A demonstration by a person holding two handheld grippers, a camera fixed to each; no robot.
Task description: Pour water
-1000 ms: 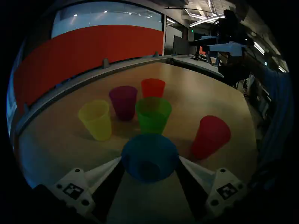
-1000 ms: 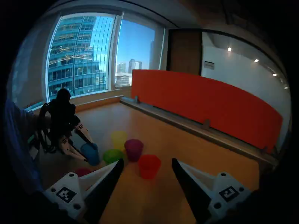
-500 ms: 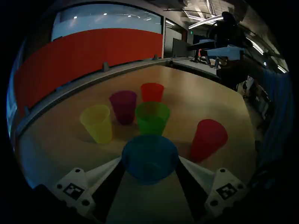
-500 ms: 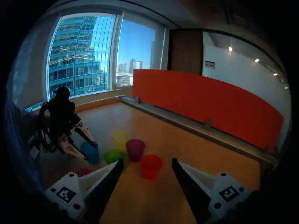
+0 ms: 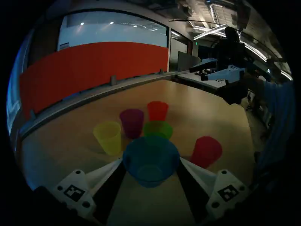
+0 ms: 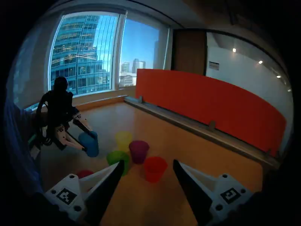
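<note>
Six cups are in play, and one of them, the blue cup [image 5: 150,167], is pinched between the two fingers of the left gripper [image 5: 150,160], mouth up and close under the camera. A paler disc shows at its bottom, but I cannot tell whether it holds water. Read from left to right in the left gripper view, the table [image 5: 56,154] carries the yellow cup [image 5: 108,137] and then the purple cup [image 5: 132,122]. The green cup [image 5: 158,130] stands straight ahead of the blue one with the orange cup [image 5: 157,110] behind it, and the red cup [image 5: 205,150] is off to the right. I judge this to be the carry before the pour: the source cup is gripped and aimed at the cluster but not tipped. The next move calls for bringing its lip over one receiver, the green one seeming nearest on the line. The cup then needs tilting slowly, since the cups stand close together and a neighbour could be knocked. The right gripper [image 6: 148,165] hovers over the table with its fingers spread wide and nothing between them. The right gripper view gives the side-on look that the other lacks. From there the blue cup appears upright and lifted clear of the table, left of the yellow cup, with the window [image 6: 86,56] behind. The left gripper view alone looks down into the cup.
</note>
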